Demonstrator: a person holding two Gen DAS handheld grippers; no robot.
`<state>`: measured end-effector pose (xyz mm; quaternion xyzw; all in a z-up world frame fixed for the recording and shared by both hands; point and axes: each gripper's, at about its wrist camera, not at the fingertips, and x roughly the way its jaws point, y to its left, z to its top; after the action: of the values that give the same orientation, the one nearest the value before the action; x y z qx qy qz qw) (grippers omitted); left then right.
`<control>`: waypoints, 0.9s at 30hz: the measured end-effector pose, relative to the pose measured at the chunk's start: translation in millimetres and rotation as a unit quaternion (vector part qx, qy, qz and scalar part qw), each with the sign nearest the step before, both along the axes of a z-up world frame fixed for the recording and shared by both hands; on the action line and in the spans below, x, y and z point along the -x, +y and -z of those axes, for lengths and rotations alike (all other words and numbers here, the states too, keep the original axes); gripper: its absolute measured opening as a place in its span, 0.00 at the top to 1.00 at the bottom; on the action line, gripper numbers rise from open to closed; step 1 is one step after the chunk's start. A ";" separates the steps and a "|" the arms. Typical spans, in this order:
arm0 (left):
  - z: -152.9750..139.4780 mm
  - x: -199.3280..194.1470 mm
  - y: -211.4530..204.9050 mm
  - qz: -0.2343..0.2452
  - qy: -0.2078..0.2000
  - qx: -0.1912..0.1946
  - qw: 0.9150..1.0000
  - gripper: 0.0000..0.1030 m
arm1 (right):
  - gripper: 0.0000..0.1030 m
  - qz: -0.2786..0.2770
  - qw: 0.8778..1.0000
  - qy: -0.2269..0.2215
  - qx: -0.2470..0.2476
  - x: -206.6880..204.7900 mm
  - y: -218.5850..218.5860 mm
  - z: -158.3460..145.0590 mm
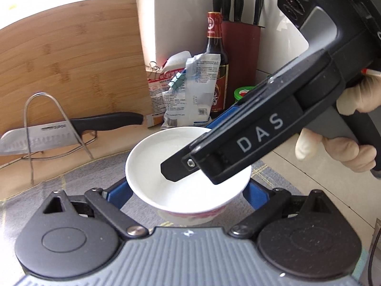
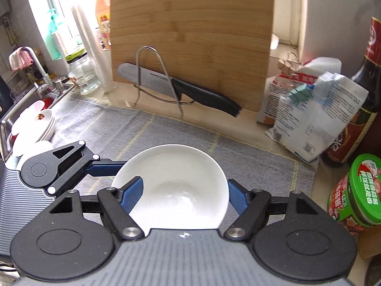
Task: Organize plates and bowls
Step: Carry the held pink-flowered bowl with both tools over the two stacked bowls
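A white bowl [image 1: 152, 166] with a red pattern on its outside hangs just above the grey mat [image 1: 78, 181]. My left gripper [image 1: 187, 190] clasps it from both sides, with the blue pads [image 1: 116, 193] against the outer wall. My right gripper [image 1: 190, 146] comes in from the right, held by a gloved hand [image 1: 352, 147]. It has one finger down inside the bowl and the other behind the far rim. In the right wrist view the bowl [image 2: 181, 186] sits between my right gripper's [image 2: 184, 190] blue pads [image 2: 238, 197]. The left gripper's finger [image 2: 102, 168] touches its left side.
A knife [image 2: 190, 90] rests on a wire rack in front of a bamboo board [image 2: 190, 35]. Food packets [image 2: 321, 114], a sauce bottle [image 1: 215, 59], a knife block [image 1: 240, 54] and a green-lidded jar [image 2: 357, 190] crowd the right. Stacked white dishes [image 2: 35, 128] sit by the sink.
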<state>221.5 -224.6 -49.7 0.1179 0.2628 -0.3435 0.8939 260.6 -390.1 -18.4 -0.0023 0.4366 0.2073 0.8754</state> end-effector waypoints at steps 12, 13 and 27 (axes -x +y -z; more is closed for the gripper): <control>-31.1 41.5 65.9 -0.046 -0.002 0.000 0.999 0.06 | 0.21 -0.046 0.999 -0.022 -0.010 29.6 76.6 -27.3; -32.9 43.6 72.6 -0.050 -0.002 0.000 0.999 0.06 | 0.21 -0.049 0.998 -0.023 -0.012 30.6 83.0 -28.6; -49.3 59.1 157.0 -0.127 -0.012 0.007 0.992 0.06 | 0.21 -0.122 0.992 -0.038 -0.016 35.2 177.4 -43.8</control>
<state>162.4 -67.6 -0.4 0.0820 0.2623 -0.2276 0.9342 225.4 -212.6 25.4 -0.0495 0.3957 0.3195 0.8596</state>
